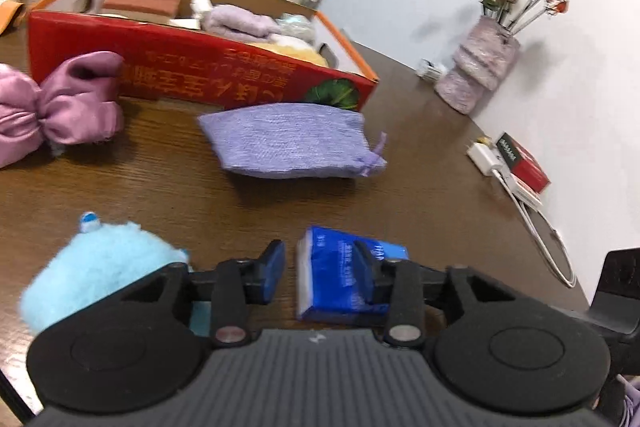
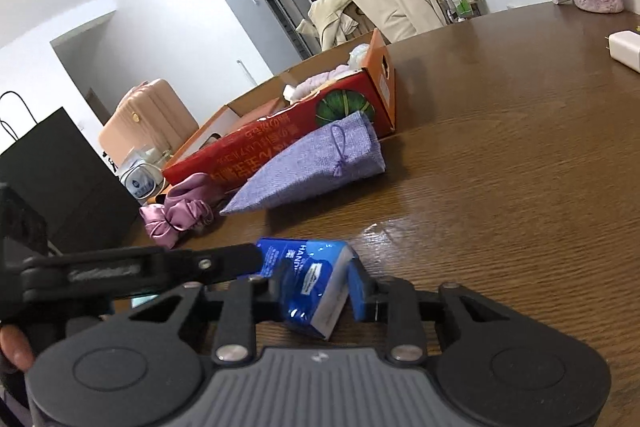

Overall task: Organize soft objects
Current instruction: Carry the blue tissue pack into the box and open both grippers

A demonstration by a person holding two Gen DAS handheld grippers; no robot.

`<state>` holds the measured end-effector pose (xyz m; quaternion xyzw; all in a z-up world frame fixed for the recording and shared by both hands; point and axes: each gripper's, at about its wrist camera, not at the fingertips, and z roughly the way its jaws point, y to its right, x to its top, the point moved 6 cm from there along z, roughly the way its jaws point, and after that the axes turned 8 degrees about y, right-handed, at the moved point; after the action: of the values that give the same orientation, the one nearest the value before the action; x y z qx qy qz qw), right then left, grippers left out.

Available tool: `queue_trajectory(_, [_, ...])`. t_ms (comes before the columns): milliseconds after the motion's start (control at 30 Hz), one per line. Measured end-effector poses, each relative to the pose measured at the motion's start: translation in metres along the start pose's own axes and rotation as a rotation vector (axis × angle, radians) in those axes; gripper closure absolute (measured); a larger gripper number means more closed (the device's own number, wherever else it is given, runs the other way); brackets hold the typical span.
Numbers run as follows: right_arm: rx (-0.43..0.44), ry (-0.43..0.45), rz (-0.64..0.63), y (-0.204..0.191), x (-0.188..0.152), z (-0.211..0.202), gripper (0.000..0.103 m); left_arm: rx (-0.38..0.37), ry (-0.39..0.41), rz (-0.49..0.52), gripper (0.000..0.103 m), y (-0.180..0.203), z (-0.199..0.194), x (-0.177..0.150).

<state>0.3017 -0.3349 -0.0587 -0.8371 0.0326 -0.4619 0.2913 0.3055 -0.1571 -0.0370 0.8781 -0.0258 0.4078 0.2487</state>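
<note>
Your right gripper [image 2: 320, 287] is closed on the blue glossy plastic tissue pack [image 2: 308, 283]. One finger is on each long side and the pack tilts up on one edge, which suggests you are lifting it off the dark wood-grain table [image 2: 500, 207]. The pack is the item farthest from the red printed cardboard box [image 1: 180, 67], on the side nearest you.

Your left gripper [image 1: 320, 271] has its fingers spread apart and holds nothing. One fingertip sits against the pack's corner, probably to steady the slippery film while the other gripper gets its hold. The film is smooth and crinkly over a squashy block, so grip it across the flat faces.

Left of the pack, and about as far from the box, is the pale blue fluffy plush toy [image 1: 100, 267]. It is round and long-piled, and partly hidden behind your left gripper.

Just in front of the box's long red wall lies the lilac coarse-woven drawstring pouch [image 1: 284, 143]. It is flat and limp, with its knotted cord trailing off one end. The pink satin bow [image 1: 60, 107] is puffy and shiny, and it sits at the box's left front corner, close to the wall.

Inside the open box you can see a folded lilac terry towel [image 1: 236, 21], a brick-red rectangular pad [image 1: 140, 3] and something pale yellow and fluffy. That suggests the box is where the soft things go. The pack, plush, pouch and bow are still outside it.
</note>
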Motion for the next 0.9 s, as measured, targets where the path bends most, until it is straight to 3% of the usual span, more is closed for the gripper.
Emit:
queue_trajectory(100, [-0.015, 0.002, -0.006, -0.002, 0.0, -0.001, 0.081, -0.011, -0.008, 0.0, 0.079, 0.001, 0.001, -0.004])
queue_trajectory(233, [-0.006, 0.008, -0.057, -0.021, 0.014, -0.004, 0.081, -0.025, 0.046, -0.02, 0.08, 0.003, -0.02, 0.01])
queue_trajectory(367, [0.077, 0.086, -0.11, -0.053, 0.068, 0.009, 0.081, -0.056, 0.177, -0.026, 0.08, -0.004, -0.04, 0.067])
queue_trajectory(467, [0.115, 0.106, -0.158, -0.071, 0.122, 0.053, 0.081, -0.042, 0.244, -0.02, 0.08, -0.02, -0.028, 0.127])
queue_trajectory(533, [0.118, 0.074, -0.166, -0.076, 0.153, 0.1, 0.081, -0.01, 0.269, -0.008, 0.08, -0.037, -0.008, 0.164])
queue_trajectory(633, [0.087, -0.015, -0.132, -0.069, 0.182, 0.177, 0.081, 0.057, 0.203, -0.048, 0.08, -0.072, 0.042, 0.207])
queue_trajectory(733, [0.029, -0.127, -0.115, -0.048, 0.184, 0.243, 0.081, 0.117, 0.105, -0.104, 0.08, -0.103, 0.096, 0.221])
queue_trajectory(833, [-0.084, -0.195, -0.101, -0.027, 0.174, 0.269, 0.081, 0.116, -0.023, -0.118, 0.08, -0.109, 0.141, 0.213])
queue_trajectory(900, [-0.147, -0.187, -0.145, -0.022, 0.171, 0.269, 0.082, 0.107, -0.051, -0.1, 0.08, -0.106, 0.156, 0.204])
